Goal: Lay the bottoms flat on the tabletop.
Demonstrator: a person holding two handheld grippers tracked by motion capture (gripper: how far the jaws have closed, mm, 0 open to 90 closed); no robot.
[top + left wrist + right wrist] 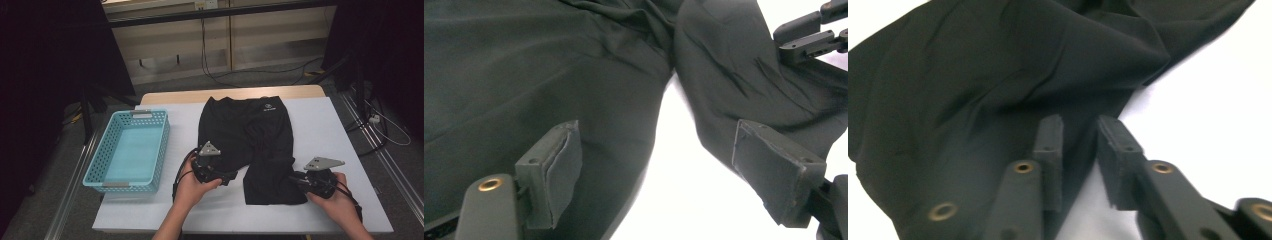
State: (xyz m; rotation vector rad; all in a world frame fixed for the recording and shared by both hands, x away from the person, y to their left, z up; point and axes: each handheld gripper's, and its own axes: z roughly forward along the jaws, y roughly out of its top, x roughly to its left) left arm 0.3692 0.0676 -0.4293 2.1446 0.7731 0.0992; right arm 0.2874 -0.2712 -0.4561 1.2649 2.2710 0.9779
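There was one small white mark on the black shorts (250,135), up by the waistband at the far end, well away from the jaws of both grippers. It looked like a tiny logo with a line of letters, but it was too small and blurry to read. Nothing else had words or numbers that could be read.

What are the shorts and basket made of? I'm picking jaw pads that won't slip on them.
Shorts: thin, matt black fabric, probably a stretchy synthetic; it lies limp and puckers into soft creases near the right gripper. Basket: light blue, seemingly rigid moulded plastic, slightly glossy; its walls are pierced with even rows of holes.
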